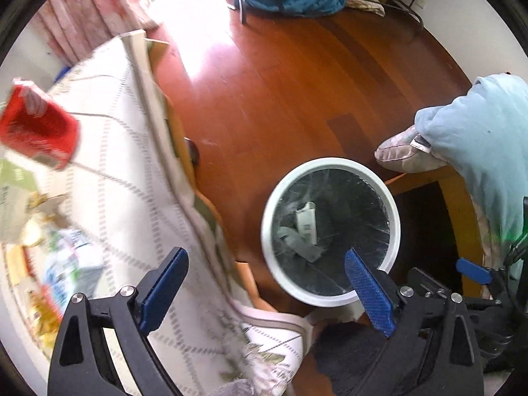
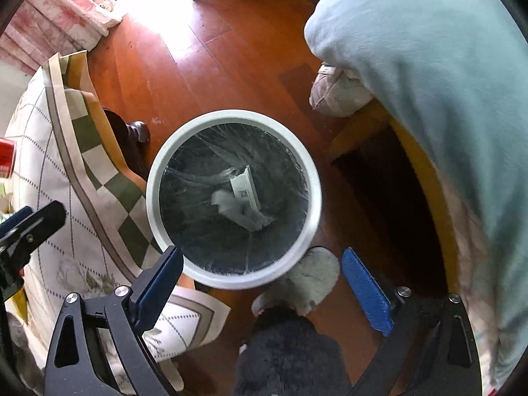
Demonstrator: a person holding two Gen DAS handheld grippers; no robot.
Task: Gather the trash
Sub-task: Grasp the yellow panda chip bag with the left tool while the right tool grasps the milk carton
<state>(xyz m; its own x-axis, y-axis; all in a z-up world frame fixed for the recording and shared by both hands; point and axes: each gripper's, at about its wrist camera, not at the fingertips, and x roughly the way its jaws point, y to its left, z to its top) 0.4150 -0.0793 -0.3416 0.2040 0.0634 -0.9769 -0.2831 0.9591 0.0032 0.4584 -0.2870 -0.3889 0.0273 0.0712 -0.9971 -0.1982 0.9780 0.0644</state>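
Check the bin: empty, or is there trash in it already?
Not empty. The bin stands upright and lidless, with a few pieces of white paper trash at the bottom of its dark liner; most of it is unfilled.

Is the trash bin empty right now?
No. In the right wrist view the bin already holds crumpled white paper scraps at the bottom of its dark liner.

Bin [image 2: 165, 165]: white rim, black liner; white scraps [image 2: 246, 199] inside. Floor [image 1: 280, 99]: red-brown wood. Cloth [image 1: 115, 165] on desk, left of frame: cream, grey dashed lattice, green-and-cream check border. Box [image 1: 39, 128], far left: red. Curtain [image 1: 89, 10], upper left: pink floral. Blanket [image 2: 429, 82], right: pale blue.
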